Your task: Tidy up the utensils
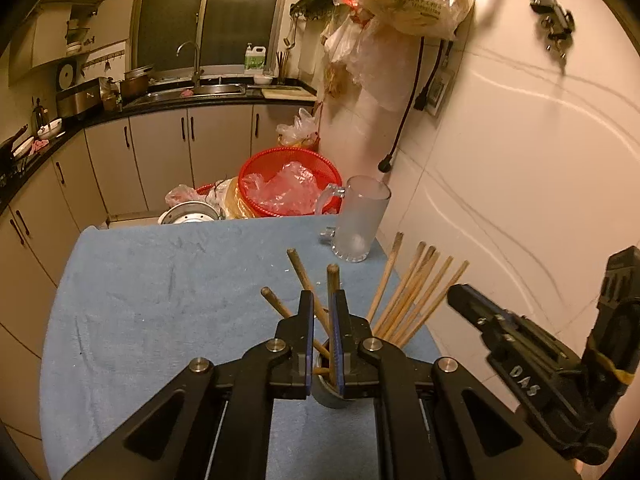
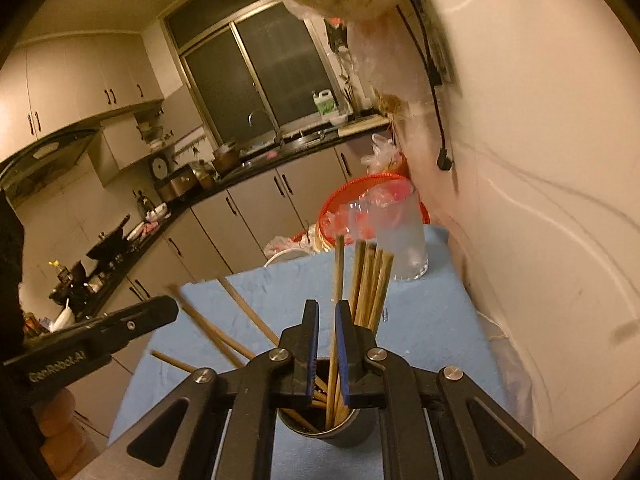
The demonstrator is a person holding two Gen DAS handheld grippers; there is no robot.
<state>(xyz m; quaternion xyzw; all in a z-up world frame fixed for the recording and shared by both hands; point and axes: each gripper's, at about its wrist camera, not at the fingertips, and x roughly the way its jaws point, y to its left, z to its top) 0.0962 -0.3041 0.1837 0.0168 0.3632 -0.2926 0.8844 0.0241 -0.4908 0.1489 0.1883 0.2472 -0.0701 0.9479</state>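
Observation:
A dark metal cup stands on the blue towel and holds several wooden chopsticks. In the left wrist view the cup sits right under my left gripper, whose jaws are nearly closed around one chopstick. In the right wrist view my right gripper is above the cup with its jaws close around a thin chopstick. Other chopsticks fan out beside it. The right gripper also shows in the left wrist view, and the left gripper shows at the left of the right wrist view.
A frosted glass mug stands at the towel's far right corner by the wall. Behind the table are a red basket with plastic bags and a metal pot. The wall is close on the right.

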